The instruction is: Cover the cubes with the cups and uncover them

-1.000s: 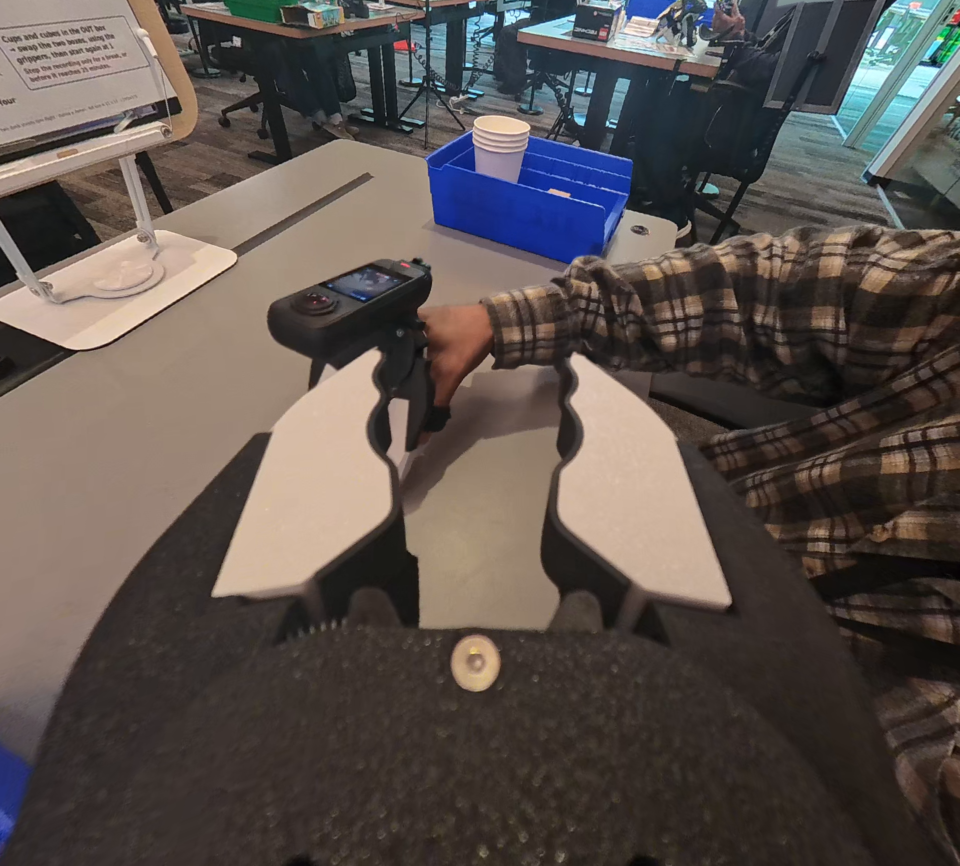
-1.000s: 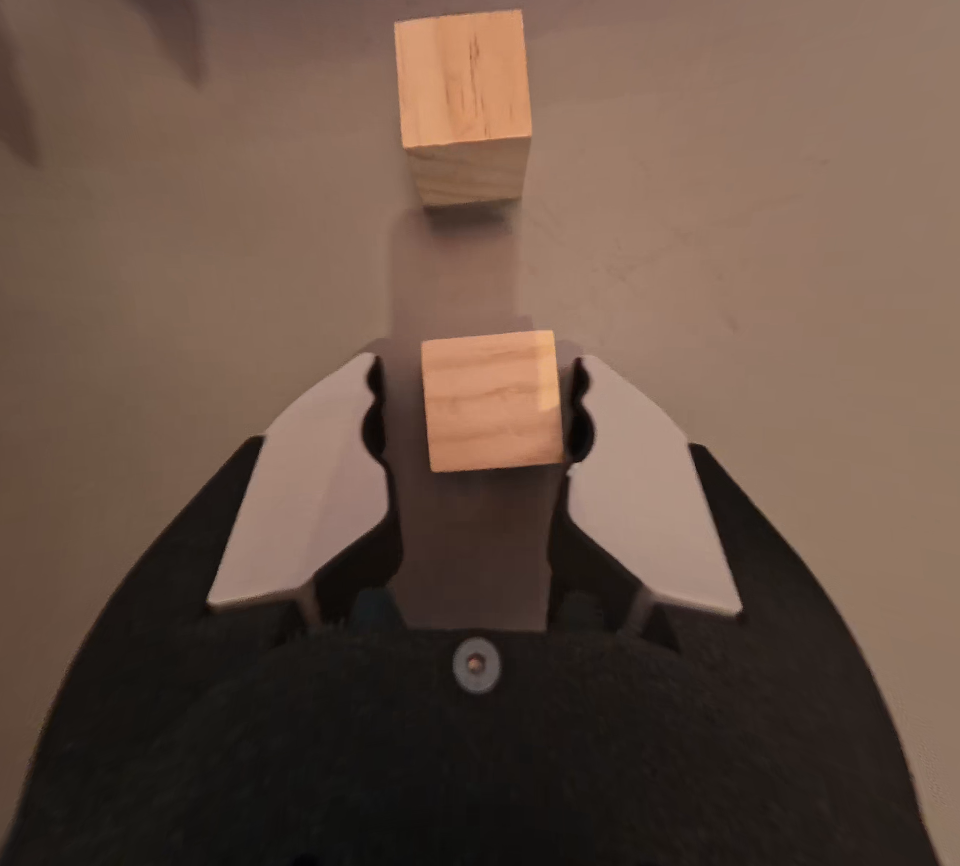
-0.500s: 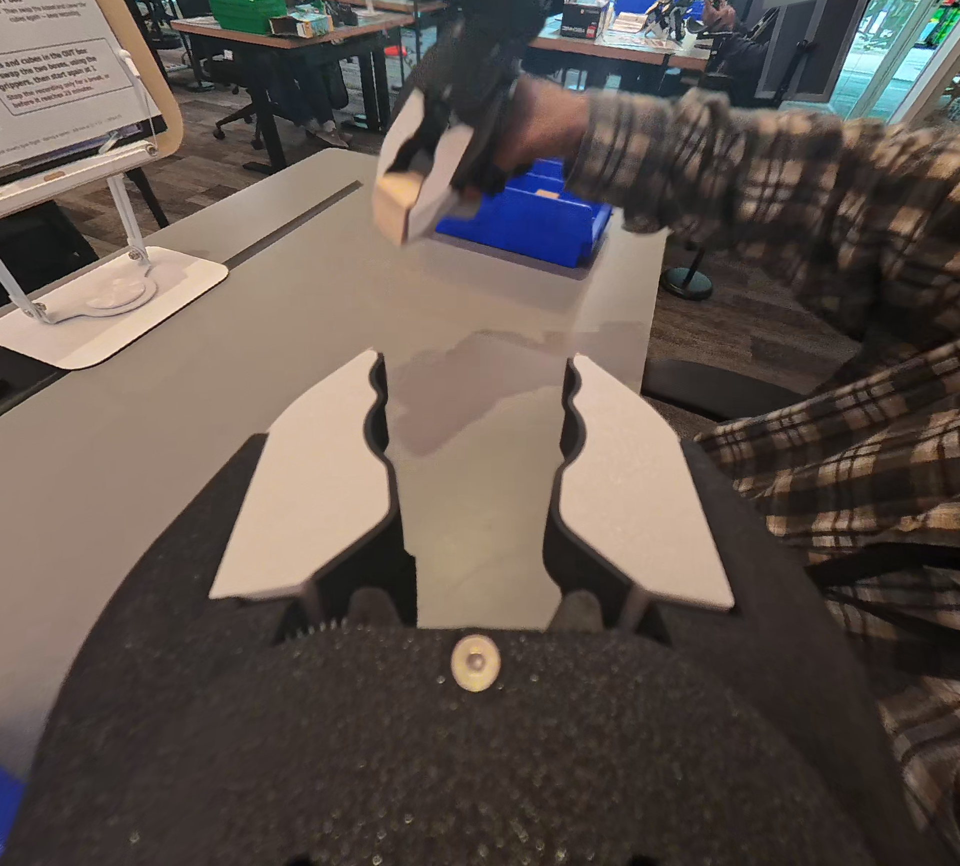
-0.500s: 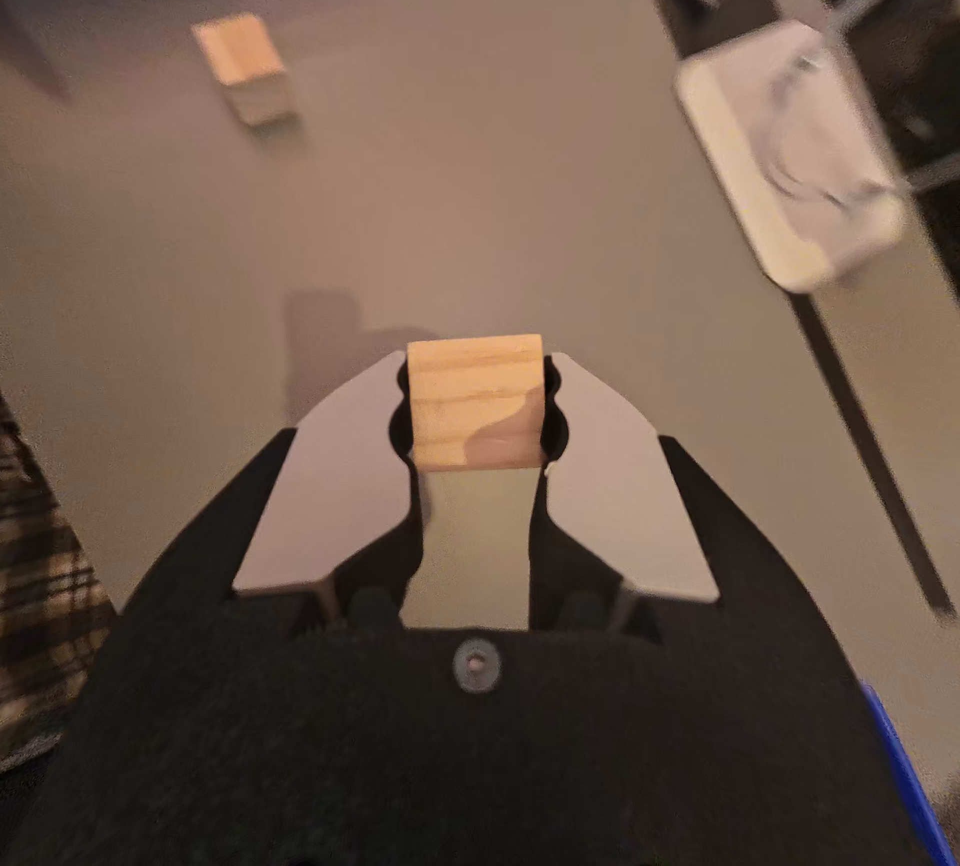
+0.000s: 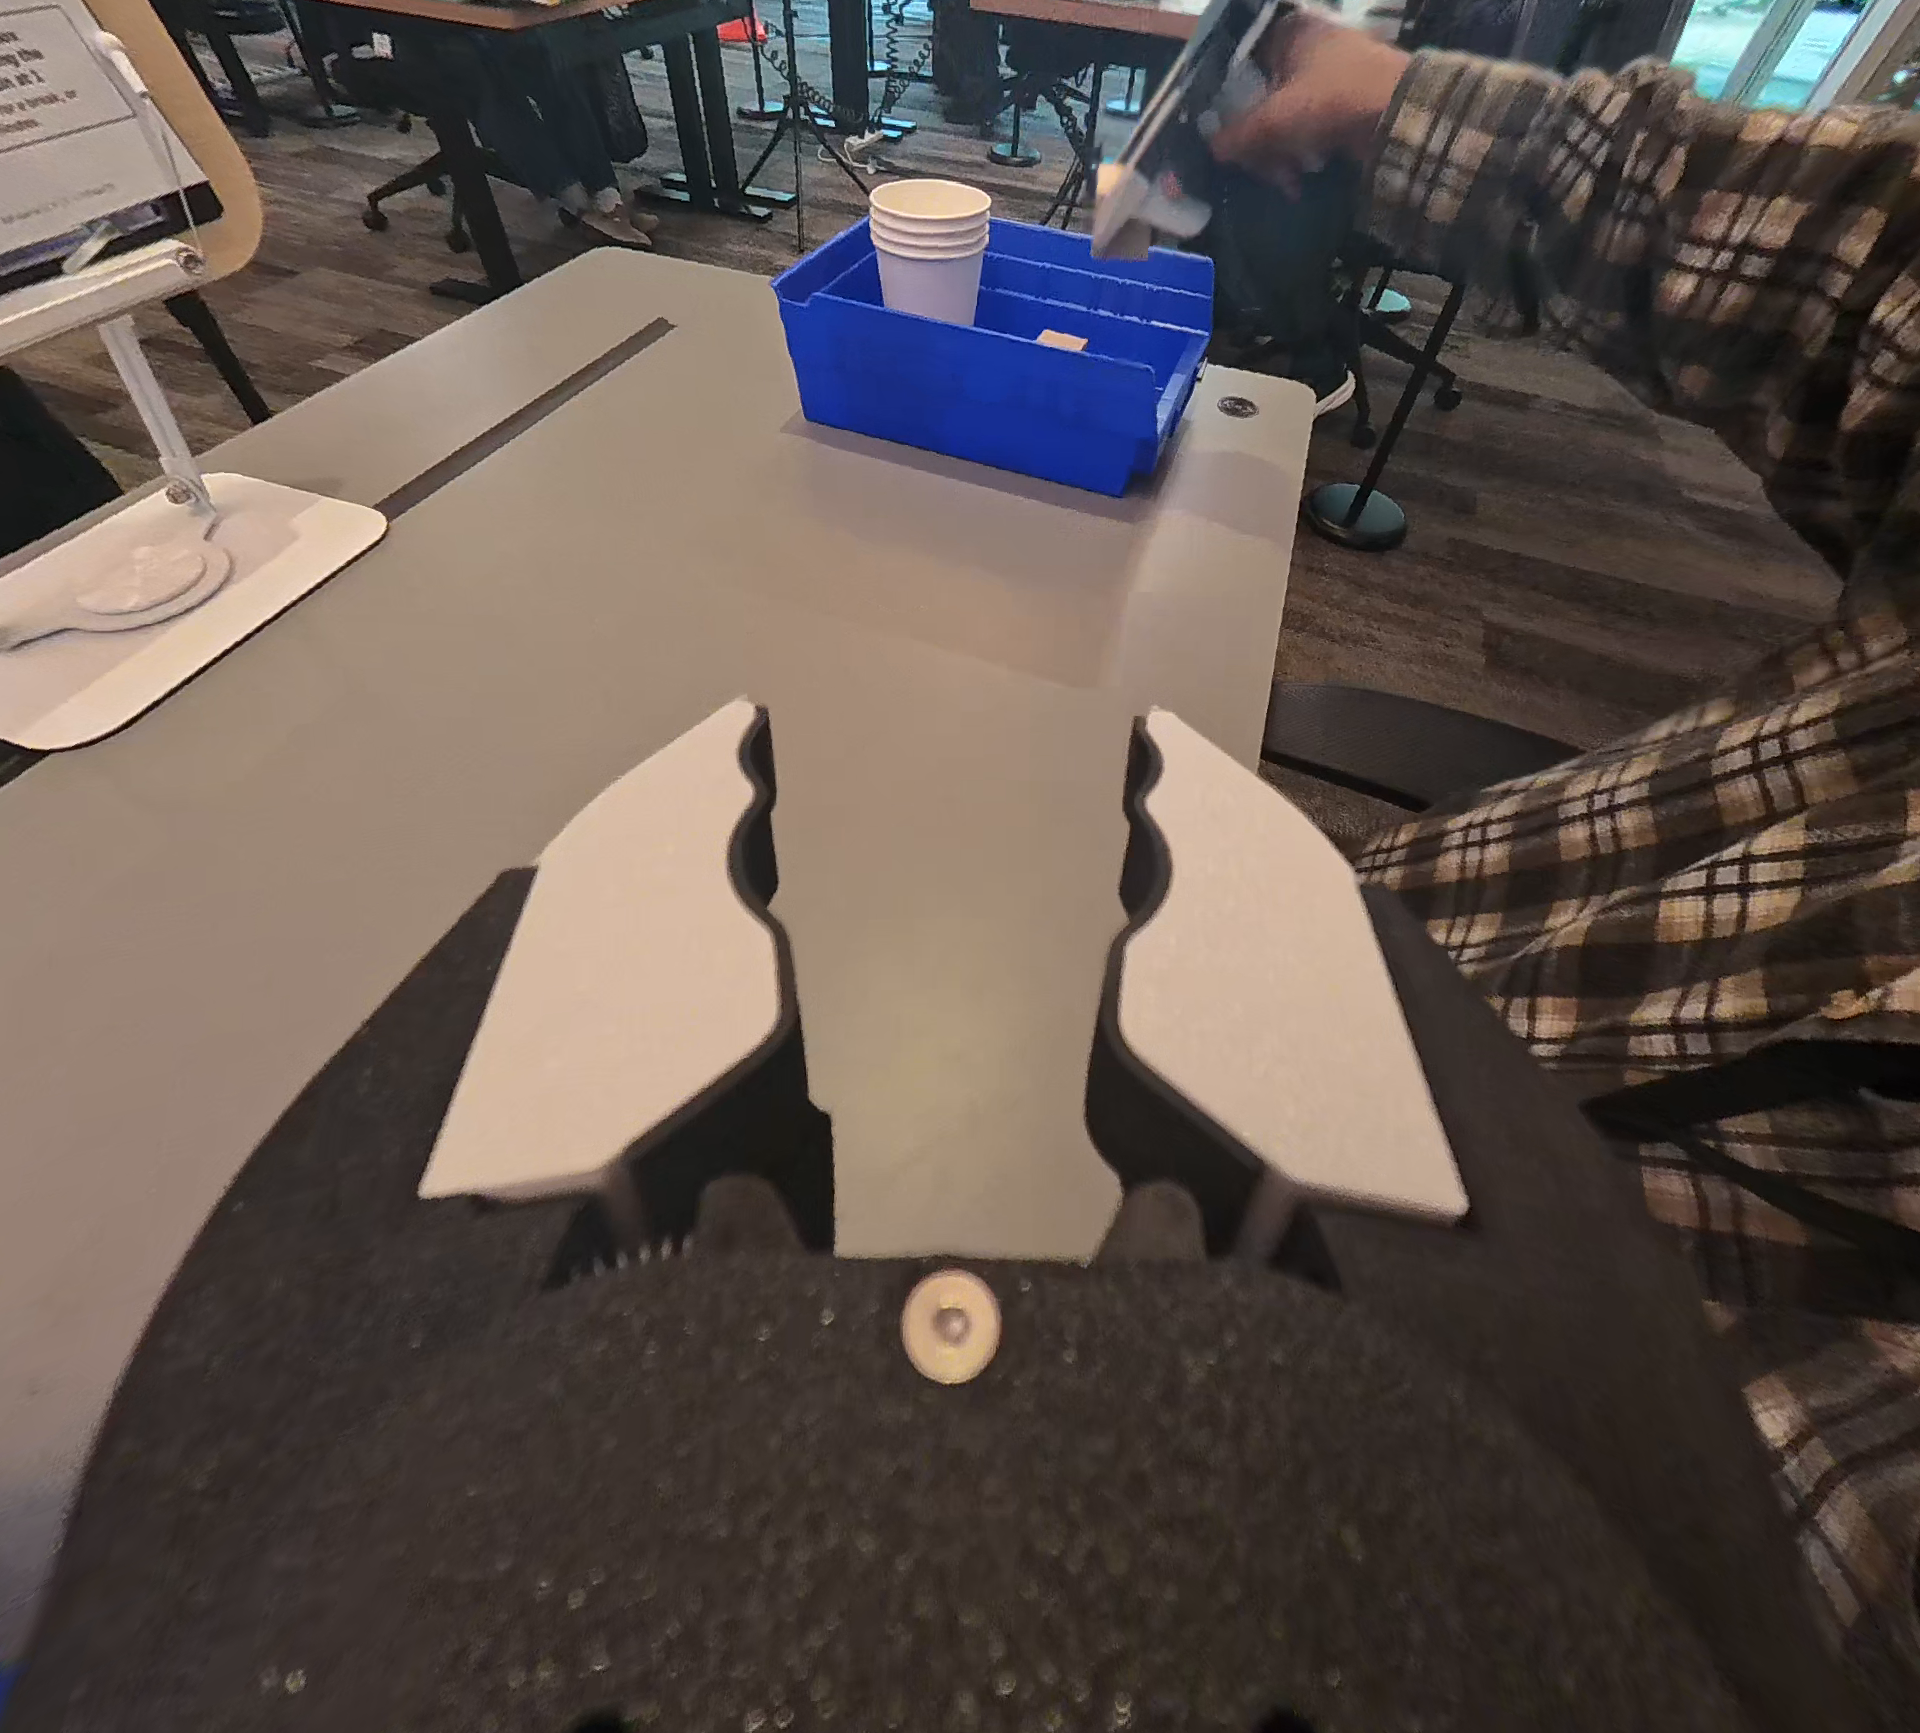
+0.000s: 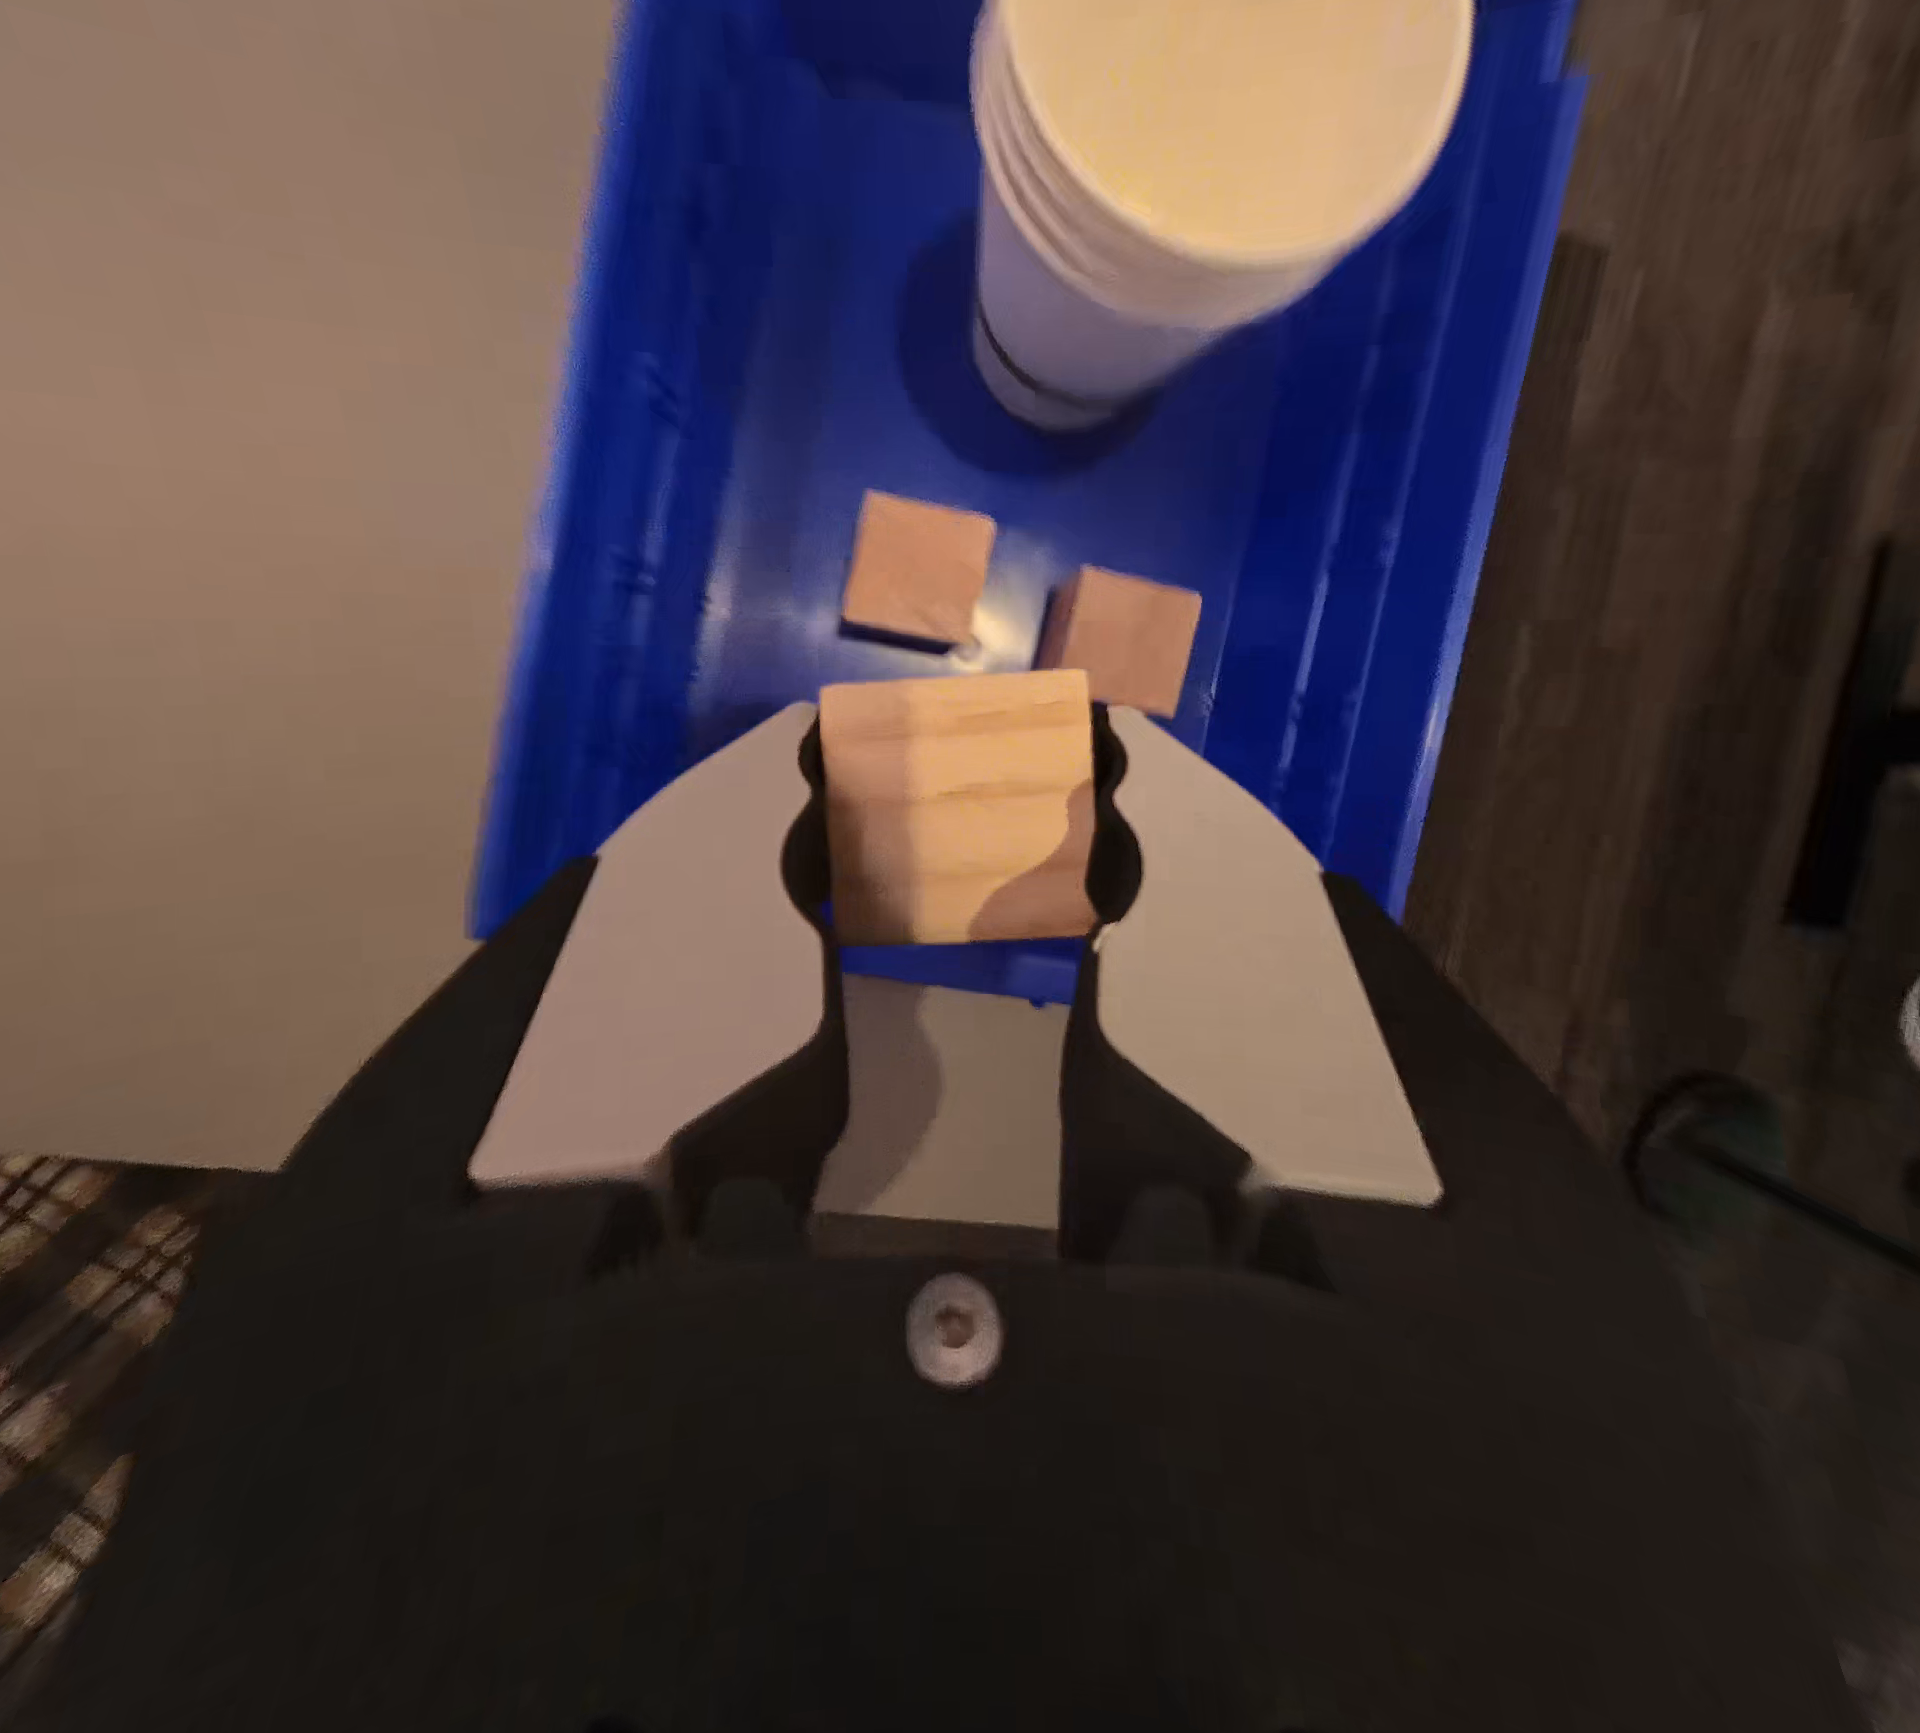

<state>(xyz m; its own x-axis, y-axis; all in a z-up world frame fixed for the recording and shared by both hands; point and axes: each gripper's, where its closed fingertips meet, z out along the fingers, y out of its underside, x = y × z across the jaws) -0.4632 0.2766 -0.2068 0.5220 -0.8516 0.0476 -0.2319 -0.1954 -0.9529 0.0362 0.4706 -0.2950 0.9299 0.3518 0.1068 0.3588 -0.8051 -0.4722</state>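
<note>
My right gripper (image 6: 954, 753) is shut on a wooden cube (image 6: 961, 816) and holds it above the near end of the blue bin (image 6: 623, 478). Two more wooden cubes (image 6: 914, 577) (image 6: 1122, 634) lie on the bin floor. A stack of white paper cups (image 6: 1195, 156) stands upright at the bin's far end. In the left wrist view my left gripper (image 5: 945, 790) is open and empty over the grey table (image 5: 520, 644). The bin (image 5: 987, 395), the cup stack (image 5: 928, 249) and the right gripper (image 5: 1127, 229) above the bin show there, blurred.
A white stand base (image 5: 177, 582) with a sign board (image 5: 62, 73) sits at the table's left. A dark groove (image 5: 520, 426) runs along the table. The table's right edge (image 5: 1278, 644) drops to wood floor. The plaid sleeve (image 5: 1662, 249) reaches across at right. Desks and chairs stand beyond.
My right gripper closed on a cube on the table, lifted it and carried it right and away to above the blue bin. The left gripper stayed open and barely moved.
</note>
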